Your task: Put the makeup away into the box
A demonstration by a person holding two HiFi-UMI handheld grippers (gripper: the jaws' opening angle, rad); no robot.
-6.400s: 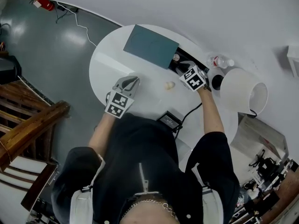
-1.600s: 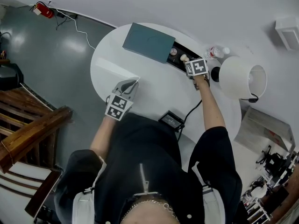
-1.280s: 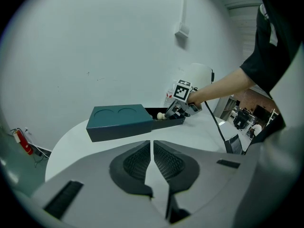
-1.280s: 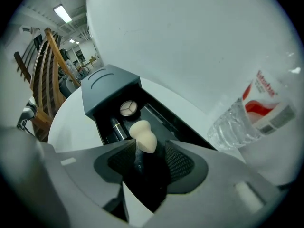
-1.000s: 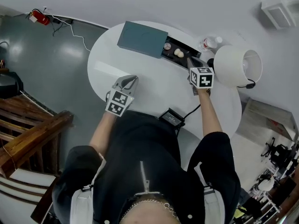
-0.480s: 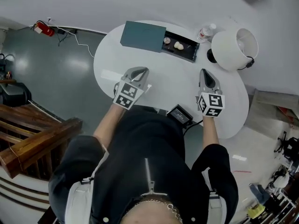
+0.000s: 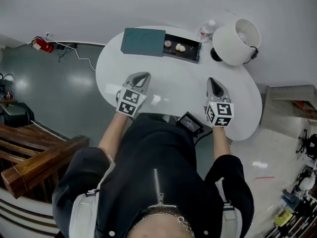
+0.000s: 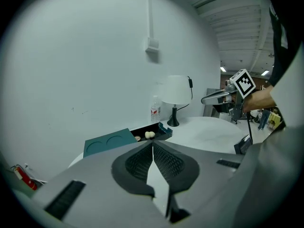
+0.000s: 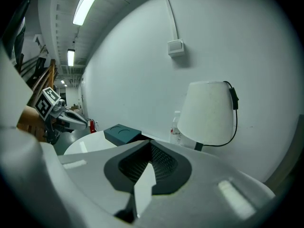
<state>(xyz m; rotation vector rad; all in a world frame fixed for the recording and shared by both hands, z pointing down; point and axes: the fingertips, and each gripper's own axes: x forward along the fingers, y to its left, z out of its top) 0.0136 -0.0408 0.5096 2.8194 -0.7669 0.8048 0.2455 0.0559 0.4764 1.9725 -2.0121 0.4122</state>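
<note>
Ahead, the box [image 7: 191, 53] lies crosswise, teal lid [image 7: 144, 35] nearer the left gripper [image 7: 143, 76], open end nearer the right gripper [image 7: 212, 80]; both grippers are clenched on nothing.

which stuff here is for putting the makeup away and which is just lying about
For the job:
- box, slid half open
- makeup, in the box
- left tongs and right tongs, both shut and empty

Lying about:
- lamp
- bottle
- black device
- red extinguisher
</note>
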